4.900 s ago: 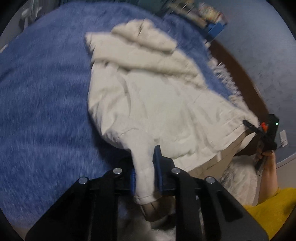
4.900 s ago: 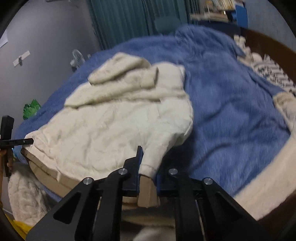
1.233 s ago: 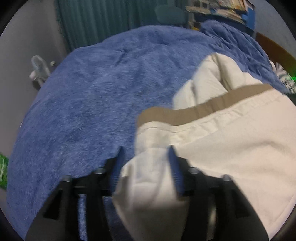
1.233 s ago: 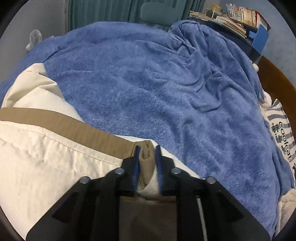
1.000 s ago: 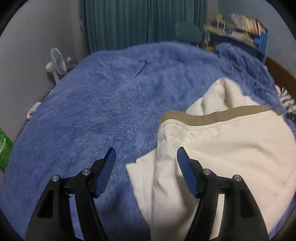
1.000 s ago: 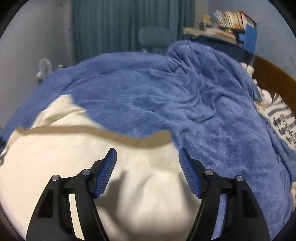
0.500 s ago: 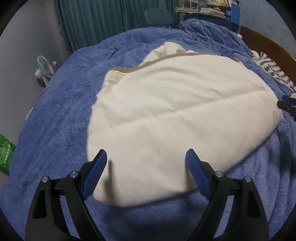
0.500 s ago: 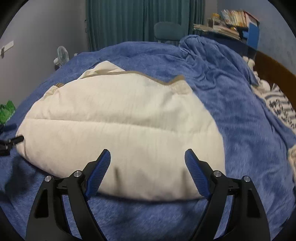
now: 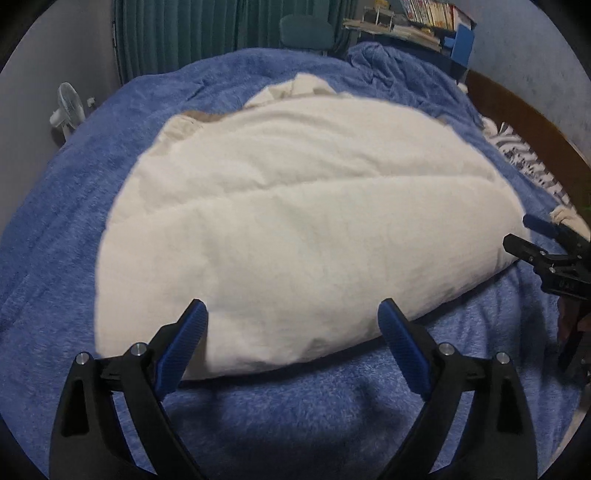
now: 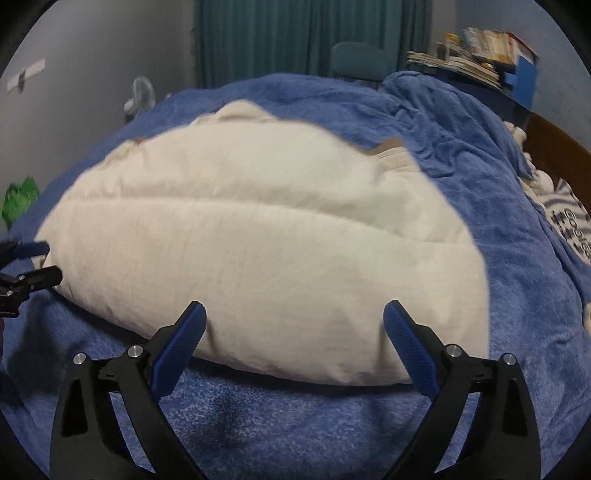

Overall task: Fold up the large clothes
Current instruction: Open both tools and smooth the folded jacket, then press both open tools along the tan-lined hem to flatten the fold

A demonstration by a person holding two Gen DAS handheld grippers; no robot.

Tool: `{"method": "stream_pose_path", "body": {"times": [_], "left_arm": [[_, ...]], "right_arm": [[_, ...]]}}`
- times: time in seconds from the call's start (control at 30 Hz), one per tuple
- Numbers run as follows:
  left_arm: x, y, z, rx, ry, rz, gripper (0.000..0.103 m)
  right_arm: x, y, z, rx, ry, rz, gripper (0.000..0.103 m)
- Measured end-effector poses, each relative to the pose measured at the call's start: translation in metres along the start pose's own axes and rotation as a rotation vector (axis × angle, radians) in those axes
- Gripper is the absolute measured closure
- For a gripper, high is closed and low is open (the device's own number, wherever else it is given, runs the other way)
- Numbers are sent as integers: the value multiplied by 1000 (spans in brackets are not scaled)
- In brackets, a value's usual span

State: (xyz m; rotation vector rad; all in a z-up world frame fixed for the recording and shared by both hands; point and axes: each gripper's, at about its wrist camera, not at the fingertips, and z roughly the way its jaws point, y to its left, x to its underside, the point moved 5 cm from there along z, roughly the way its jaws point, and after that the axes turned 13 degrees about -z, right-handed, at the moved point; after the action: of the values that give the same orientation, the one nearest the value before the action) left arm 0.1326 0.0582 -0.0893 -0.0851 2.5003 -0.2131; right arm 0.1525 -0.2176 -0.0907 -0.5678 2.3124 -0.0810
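A large cream padded garment lies folded over on the blue fleece blanket, its tan lining showing at the far edge. My left gripper hangs just short of the garment's near fold, jaws still opening, nothing between them. My right gripper hovers likewise at the near fold, jaws opening and empty. Each gripper shows in the other's view: the right gripper at the garment's right end, the left gripper at its left end.
The blanket covers a bed with a brown wooden frame on the right. A striped cloth lies by that edge. Teal curtains, a chair, a shelf of books and a small fan stand beyond.
Both grippers let go of the garment's hem after carrying it over, then drew back toward me as their jaws widened. The garment now lies folded in half, wholly in view.
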Motion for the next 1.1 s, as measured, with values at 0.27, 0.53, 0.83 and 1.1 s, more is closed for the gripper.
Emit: {"method": "stream_pose_path", "body": {"times": [0.27, 0.53, 0.83, 1.1], "left_arm": [[-43, -34, 31, -37, -47, 113, 7], [-114, -36, 90, -69, 85, 41, 6], [-182, -22, 142, -135, 138, -95, 6], [-176, -14, 177, -139, 233, -115, 6]], "right_arm": [[-51, -2, 43, -13, 17, -7, 6], [-117, -17, 107, -25, 125, 37, 6], [-163, -34, 166, -20, 210, 136, 6], [-146, -35, 205, -82, 309, 174, 5]]}}
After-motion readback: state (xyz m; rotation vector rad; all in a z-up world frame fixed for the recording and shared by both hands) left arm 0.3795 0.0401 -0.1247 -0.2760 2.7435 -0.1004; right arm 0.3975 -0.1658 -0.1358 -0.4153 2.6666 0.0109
